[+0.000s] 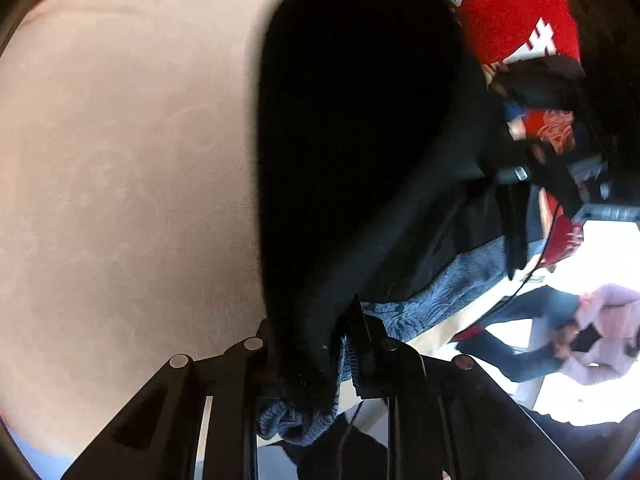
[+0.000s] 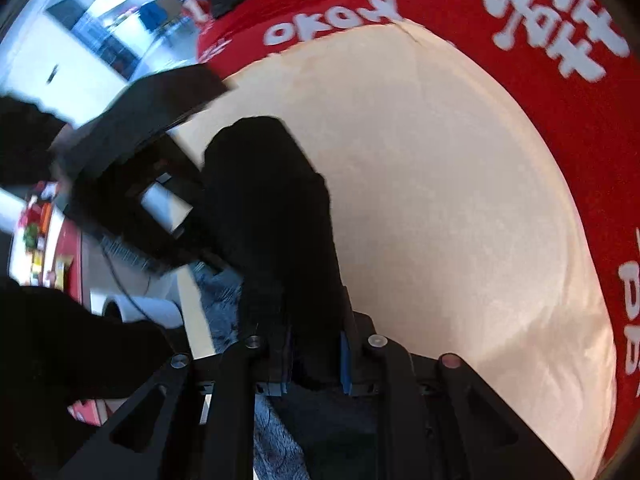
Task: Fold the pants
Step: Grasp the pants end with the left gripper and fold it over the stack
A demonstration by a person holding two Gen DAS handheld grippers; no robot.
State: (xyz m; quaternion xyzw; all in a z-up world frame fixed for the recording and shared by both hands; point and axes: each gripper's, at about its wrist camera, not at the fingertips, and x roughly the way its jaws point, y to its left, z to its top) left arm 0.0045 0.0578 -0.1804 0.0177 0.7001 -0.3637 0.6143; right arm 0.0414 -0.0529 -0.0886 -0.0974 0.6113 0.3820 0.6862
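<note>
Left wrist view: the left gripper (image 1: 316,360) is clamping the dark pants (image 1: 352,140) at a bunched edge where a blue patterned lining is showing, the cloth hanging over the beige table (image 1: 120,180). Across the same table, the right gripper (image 2: 314,354) is pinching another part of the pants (image 2: 276,216) between its blue pads (image 2: 345,364) (the red banner (image 2: 520,92) is edging the tabletop beyond). Judging by both grips, the lift-and-carry stage of a fold is under way; the next move is calling for laying the held edge flat over the rest, both claws keeping level.
</note>
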